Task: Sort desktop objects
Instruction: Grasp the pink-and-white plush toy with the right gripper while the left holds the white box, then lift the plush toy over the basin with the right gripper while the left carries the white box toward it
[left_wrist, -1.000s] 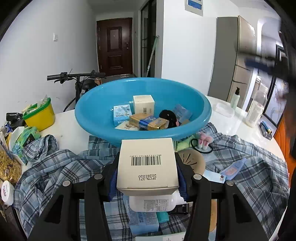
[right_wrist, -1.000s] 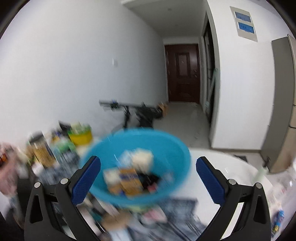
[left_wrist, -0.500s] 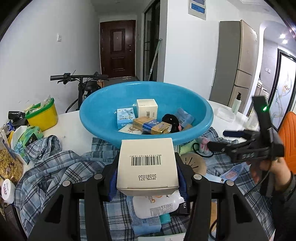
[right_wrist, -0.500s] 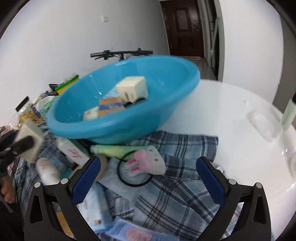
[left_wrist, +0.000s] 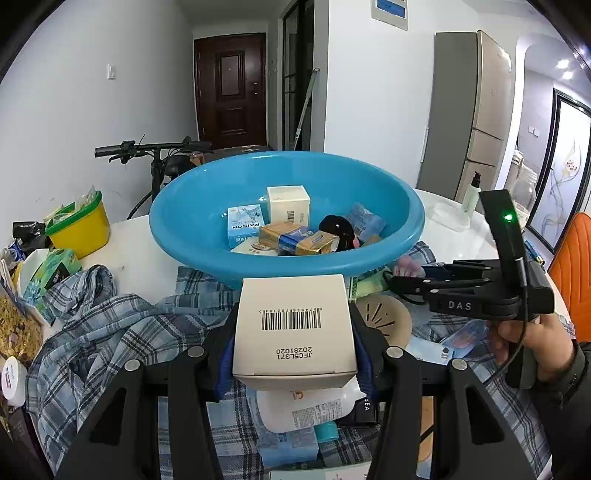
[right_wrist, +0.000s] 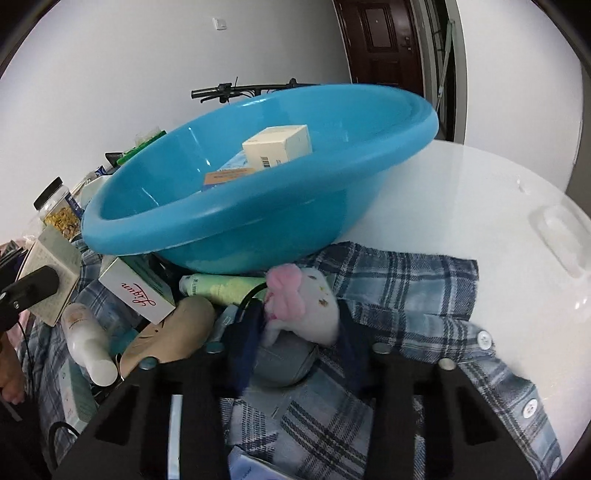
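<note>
On the left, the left gripper (left_wrist: 293, 354) is clamped on a cream carton with a barcode (left_wrist: 293, 326), holding it just in front of the blue basin (left_wrist: 184, 236), which already contains several small boxes. On the right, the right gripper (right_wrist: 295, 328) is closing its jaws around a white plush toy with a pink bow (right_wrist: 306, 306); the toy lies on the plaid shirt (right_wrist: 406, 291), beside the basin.

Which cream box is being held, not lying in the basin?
The barcoded cream box, clamped in the left gripper; the other cream box sits inside the blue basin.
</note>
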